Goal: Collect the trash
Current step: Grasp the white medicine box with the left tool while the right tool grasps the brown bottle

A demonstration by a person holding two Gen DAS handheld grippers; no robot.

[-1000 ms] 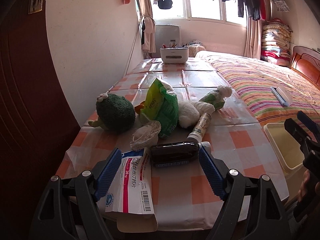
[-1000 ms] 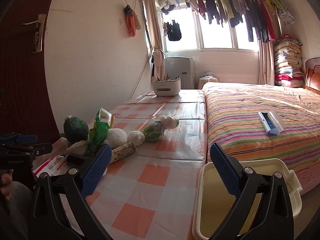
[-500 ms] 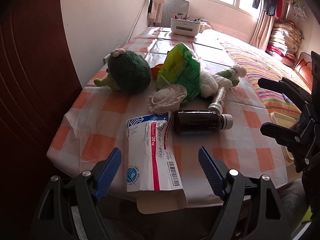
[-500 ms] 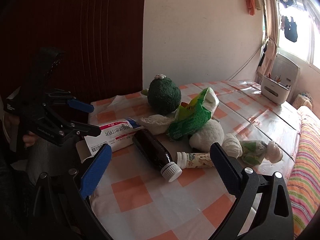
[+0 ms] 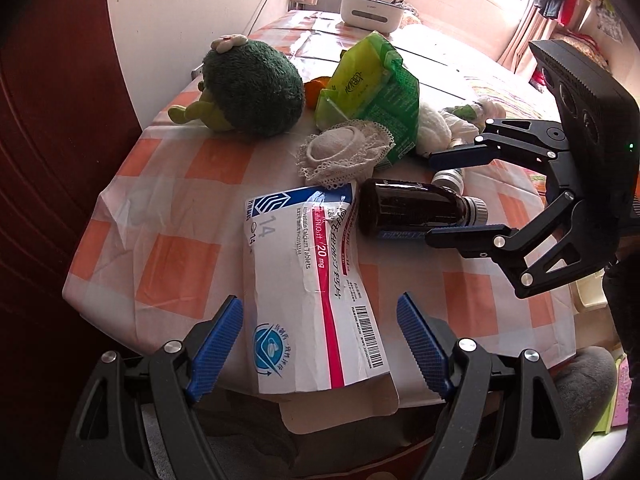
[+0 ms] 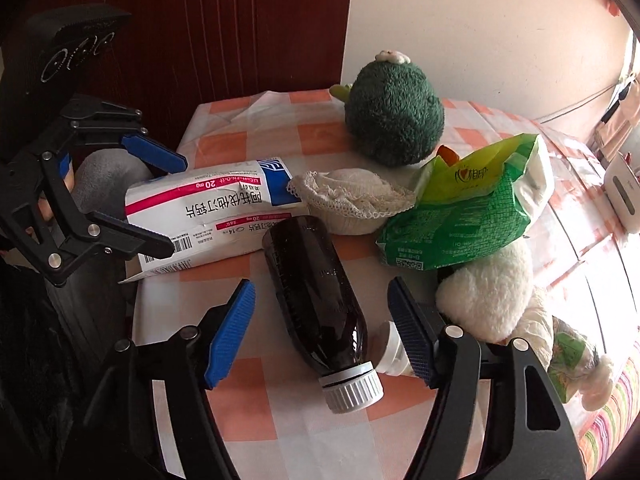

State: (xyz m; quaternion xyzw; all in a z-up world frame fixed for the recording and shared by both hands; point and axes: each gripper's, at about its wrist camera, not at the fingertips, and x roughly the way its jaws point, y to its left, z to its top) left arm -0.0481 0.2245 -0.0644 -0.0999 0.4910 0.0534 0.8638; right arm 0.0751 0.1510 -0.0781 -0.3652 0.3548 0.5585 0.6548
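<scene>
Straddling trash with both tongs wide

Left wrist view: left gripper (image 5: 320, 336) gapes wide, empty, around the near end of the white-and-pink flattened medicine box (image 5: 316, 284).

Right wrist view: right gripper (image 6: 322, 328) gapes wide, empty, flanking the dark brown plastic bottle (image 6: 320, 296) lying on the orange-checked tablecloth (image 6: 256, 404).

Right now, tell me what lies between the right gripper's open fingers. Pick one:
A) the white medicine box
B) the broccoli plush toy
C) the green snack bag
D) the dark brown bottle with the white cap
D: in the right wrist view the dark brown bottle lies on its side between the blue pads of the right gripper, which stands open around it without touching it; its white cap points toward the camera.
</scene>
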